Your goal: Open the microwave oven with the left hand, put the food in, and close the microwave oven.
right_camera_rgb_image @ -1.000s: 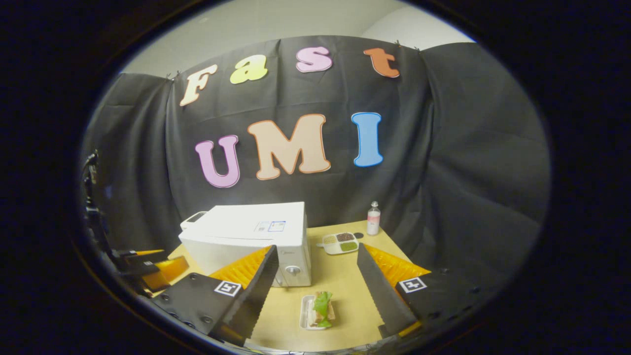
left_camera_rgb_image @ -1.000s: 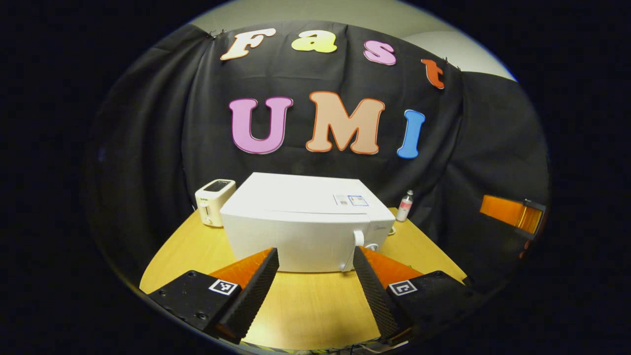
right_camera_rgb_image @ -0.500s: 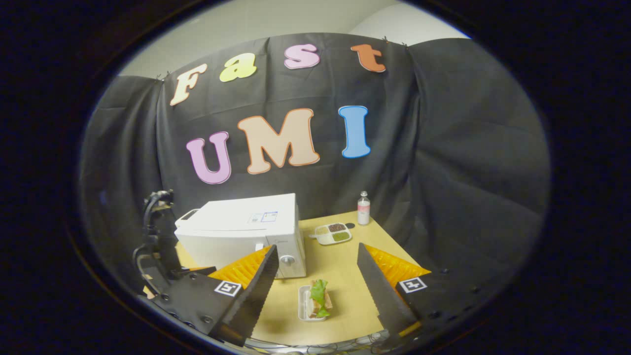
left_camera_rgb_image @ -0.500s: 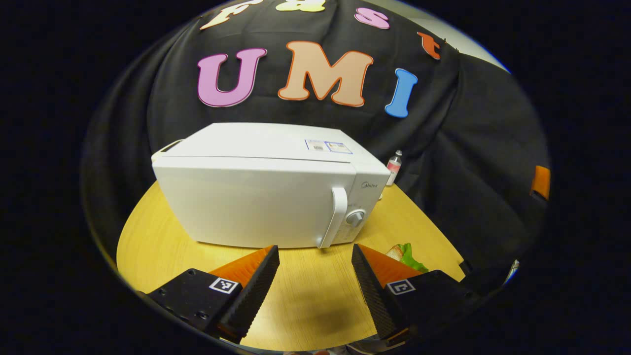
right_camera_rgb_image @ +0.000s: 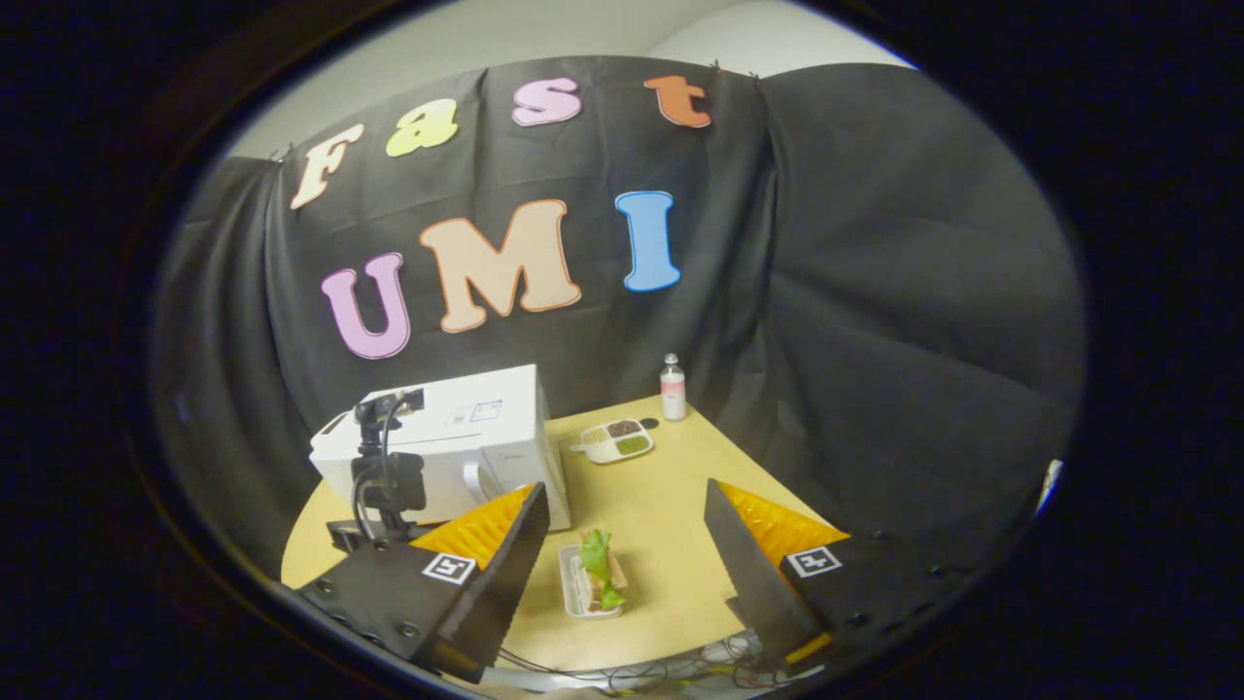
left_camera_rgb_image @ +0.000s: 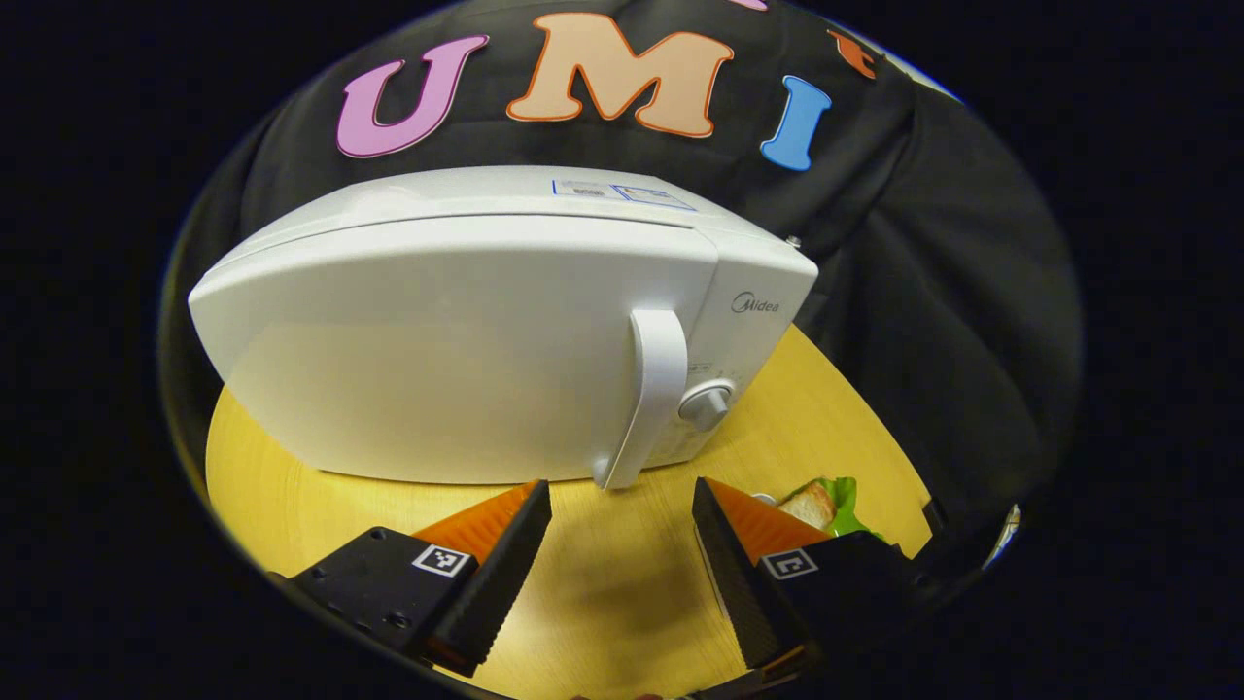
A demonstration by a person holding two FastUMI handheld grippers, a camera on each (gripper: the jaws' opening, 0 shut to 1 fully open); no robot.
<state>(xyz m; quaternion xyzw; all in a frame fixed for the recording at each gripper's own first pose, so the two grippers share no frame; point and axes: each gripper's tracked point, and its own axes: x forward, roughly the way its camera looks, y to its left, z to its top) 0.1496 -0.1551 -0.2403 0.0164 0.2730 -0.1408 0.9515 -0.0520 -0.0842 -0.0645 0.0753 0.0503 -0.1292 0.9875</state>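
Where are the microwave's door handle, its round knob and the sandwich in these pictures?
door handle [left_camera_rgb_image: 653, 389], left gripper view, middle of the upright white bar.
round knob [left_camera_rgb_image: 706, 403], left gripper view, the knob's front face.
sandwich [right_camera_rgb_image: 596, 574], right gripper view, the green lettuce leaf on top.

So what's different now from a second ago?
The left gripper has come much closer to the microwave, lining up with its door handle; nothing is gripped yet. The right gripper drifted a little, open above the sandwich tray. The microwave door stayed closed, and the sandwich, snack dish and bottle stayed put.
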